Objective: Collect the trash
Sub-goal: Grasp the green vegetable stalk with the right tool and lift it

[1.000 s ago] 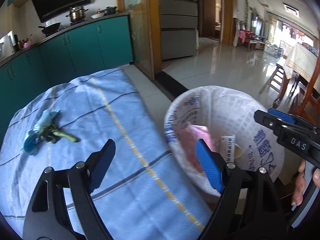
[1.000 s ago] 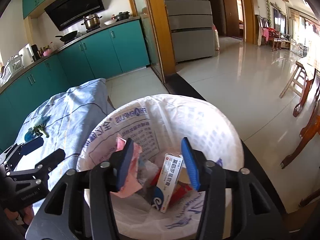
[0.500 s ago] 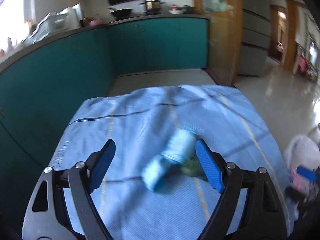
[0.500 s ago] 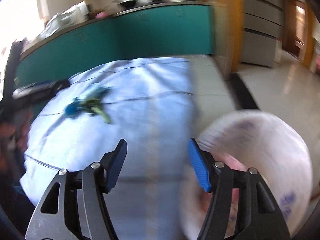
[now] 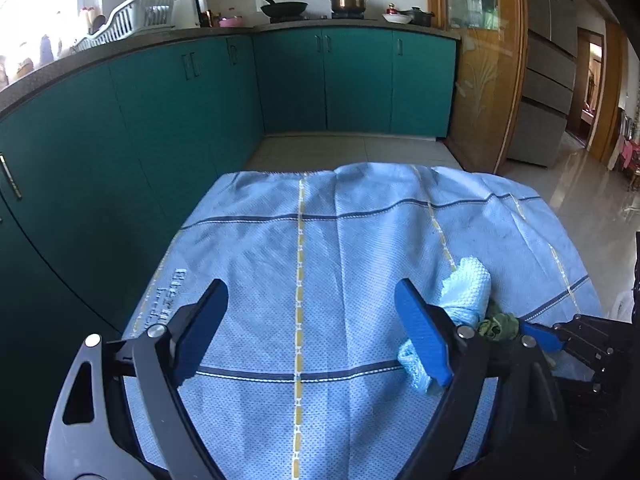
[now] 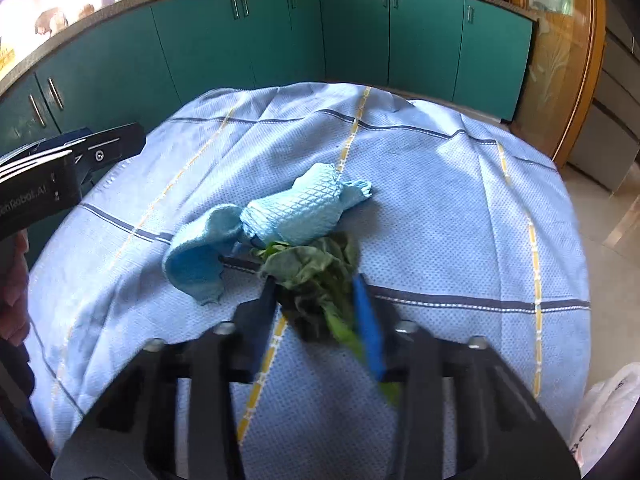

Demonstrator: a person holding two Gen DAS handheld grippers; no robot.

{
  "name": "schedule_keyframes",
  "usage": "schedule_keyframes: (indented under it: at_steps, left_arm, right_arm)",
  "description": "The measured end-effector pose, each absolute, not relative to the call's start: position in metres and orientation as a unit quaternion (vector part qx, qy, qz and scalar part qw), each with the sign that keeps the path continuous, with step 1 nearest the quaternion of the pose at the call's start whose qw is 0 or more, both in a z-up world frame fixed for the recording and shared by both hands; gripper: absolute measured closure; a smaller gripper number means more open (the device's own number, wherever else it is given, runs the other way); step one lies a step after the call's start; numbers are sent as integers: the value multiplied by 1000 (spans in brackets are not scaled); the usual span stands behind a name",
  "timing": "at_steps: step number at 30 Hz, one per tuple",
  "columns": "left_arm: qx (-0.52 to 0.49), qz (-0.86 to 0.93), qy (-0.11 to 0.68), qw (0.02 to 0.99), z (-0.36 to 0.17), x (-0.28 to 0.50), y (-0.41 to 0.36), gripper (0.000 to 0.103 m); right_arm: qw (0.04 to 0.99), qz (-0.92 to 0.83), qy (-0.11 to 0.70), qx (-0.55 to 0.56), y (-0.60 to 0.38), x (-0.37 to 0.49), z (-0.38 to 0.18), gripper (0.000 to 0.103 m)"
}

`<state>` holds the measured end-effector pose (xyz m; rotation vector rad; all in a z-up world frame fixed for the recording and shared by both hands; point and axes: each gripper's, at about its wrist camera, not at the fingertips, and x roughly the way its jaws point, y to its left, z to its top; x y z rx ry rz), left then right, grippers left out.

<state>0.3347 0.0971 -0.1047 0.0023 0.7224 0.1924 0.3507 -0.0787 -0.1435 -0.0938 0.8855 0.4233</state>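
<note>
1. Left wrist view: left gripper point(image 5: 310, 330) jaws wide apart, nothing between them, over the blue checked cloth point(image 5: 340, 240) on the counter. Light-blue rag point(image 5: 468, 292) and wilted greens point(image 5: 498, 324) lie to the right.
2. Right wrist view: right gripper point(image 6: 316, 312) jaws closing on the wilted greens point(image 6: 312, 272), near side of the light-blue rag point(image 6: 296, 216). White trash bag point(image 6: 604, 412) at near right.

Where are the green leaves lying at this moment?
In the right wrist view the green leaves lie mid-table on the blue cloth, touching the light blue rag, between the closing fingers of the right claw.
</note>
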Motion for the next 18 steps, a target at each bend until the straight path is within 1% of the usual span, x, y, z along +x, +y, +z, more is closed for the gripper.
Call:
schedule_keyframes:
  at_steps: [1, 3, 10, 14, 17, 18]
  left_arm:
    - [0, 88, 354, 931, -106, 337, 97, 18]
    - [-1, 68, 354, 933, -107, 336, 92, 18]
    - [30, -18, 361, 932, -122, 341, 51, 17]
    - [70, -53, 344, 935, -128, 346, 17, 17]
    - [70, -71, 370, 924, -142, 359, -4, 17]
    - [70, -71, 381, 919, -146, 362, -8, 27]
  right_arm:
    - [879, 210, 427, -36, -82, 349, -143, 84]
    - [878, 214, 427, -13, -91, 346, -140, 85]
    - [895, 170, 411, 41, -145, 301, -125, 85]
    - [899, 144, 409, 52, -172, 282, -128, 85]
    - [899, 138, 413, 52, -181, 273, -132, 85]
    - [898, 137, 414, 52, -183, 272, -134, 85]
